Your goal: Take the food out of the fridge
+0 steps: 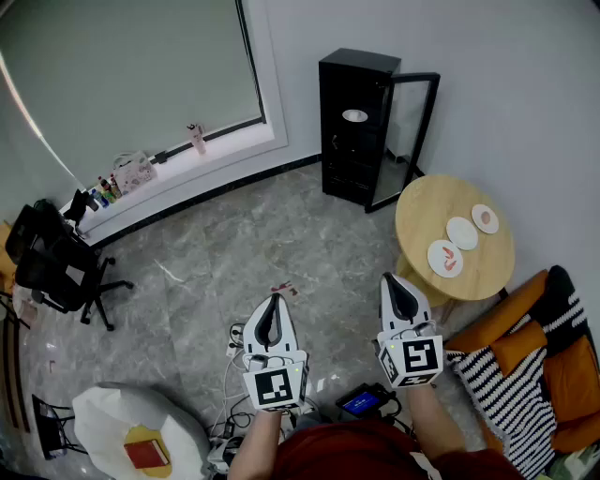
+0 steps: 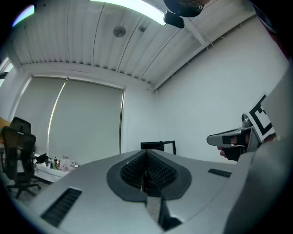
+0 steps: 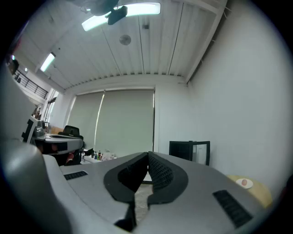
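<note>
Sitting on an upper shelf of the tall black fridge (image 1: 339, 84), a small white dish (image 1: 354, 115) is seen; its contents cannot be made out. The fridge's glass door (image 1: 405, 131) is swung open toward the round wooden table (image 1: 422, 211), where 3 white plates (image 1: 461, 232) of food are set. Well short of the fridge, the left gripper (image 1: 273, 300) and the right gripper (image 1: 391, 279) are held over the grey stone floor (image 1: 234, 253), both clenched on nothing.

Soft even brightness from ceiling lamp (image 3: 142, 9), dark fisheye-warped corners
</note>
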A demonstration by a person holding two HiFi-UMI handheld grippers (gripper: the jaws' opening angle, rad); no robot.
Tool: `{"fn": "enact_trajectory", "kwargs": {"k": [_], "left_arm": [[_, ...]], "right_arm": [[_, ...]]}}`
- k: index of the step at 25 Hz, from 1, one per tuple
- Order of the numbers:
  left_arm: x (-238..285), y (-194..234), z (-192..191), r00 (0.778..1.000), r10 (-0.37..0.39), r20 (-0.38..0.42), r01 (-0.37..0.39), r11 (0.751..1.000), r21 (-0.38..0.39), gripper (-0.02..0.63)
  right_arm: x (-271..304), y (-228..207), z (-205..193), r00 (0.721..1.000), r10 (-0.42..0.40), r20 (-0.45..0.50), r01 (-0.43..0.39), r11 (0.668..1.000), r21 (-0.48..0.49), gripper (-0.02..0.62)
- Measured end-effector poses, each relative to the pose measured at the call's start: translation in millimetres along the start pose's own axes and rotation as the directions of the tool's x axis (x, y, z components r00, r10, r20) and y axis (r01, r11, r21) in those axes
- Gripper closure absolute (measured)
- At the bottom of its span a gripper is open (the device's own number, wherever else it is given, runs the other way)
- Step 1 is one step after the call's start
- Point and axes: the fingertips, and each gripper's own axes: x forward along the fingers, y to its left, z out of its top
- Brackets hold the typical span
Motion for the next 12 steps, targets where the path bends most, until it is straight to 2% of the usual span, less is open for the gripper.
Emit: {"fn": "enact_trajectory", "kwargs": {"k": [7,10,12], "left_arm": [[-1,-9,1,1.0,0.013,0.021,-0.012,0.999,-0.038,0.592],[-1,-15,-1,1.0,0.005,0.014,-0.004,1.0,-0.017,0.592],[2,-20,1,1.0,0.011,0.029,-0.01,0.999,-0.045,0.592]], "right_arm": [[-7,-6,-3,1.0,0.004,-0.003,-0.004,1.0,0.0,0.574],[-9,-11,-4,1.0,0.002,-0.003,-0.002,1.0,0.004,0.574],[-10,-15,-5,1.0,0.004,-0.006,-0.004,1.0,0.008,0.574]]}}
